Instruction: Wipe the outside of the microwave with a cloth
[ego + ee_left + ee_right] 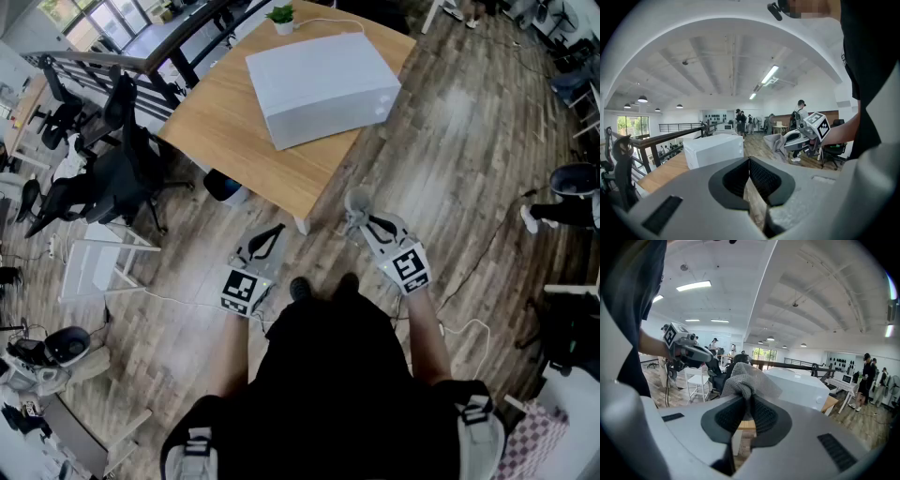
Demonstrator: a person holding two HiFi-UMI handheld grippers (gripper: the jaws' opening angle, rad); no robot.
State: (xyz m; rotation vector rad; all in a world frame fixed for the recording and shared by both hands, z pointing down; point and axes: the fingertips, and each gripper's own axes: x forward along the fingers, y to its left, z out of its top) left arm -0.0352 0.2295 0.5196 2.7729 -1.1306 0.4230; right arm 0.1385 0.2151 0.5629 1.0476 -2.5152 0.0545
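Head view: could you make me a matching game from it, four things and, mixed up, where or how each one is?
1 microwave
2 potted plant
3 cloth
4 left hand-held gripper

A jaws shut, nothing between them
B big white box on the wooden table
C small, green, at the table's far edge
D clamped in the right hand-held gripper

Pairs: 1-B, 2-C, 3-D, 4-A

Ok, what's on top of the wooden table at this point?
A white microwave and, at the far edge, a small potted plant. The cloth is not there: the right hand-held gripper holds it. The tabletop under the microwave is covered.
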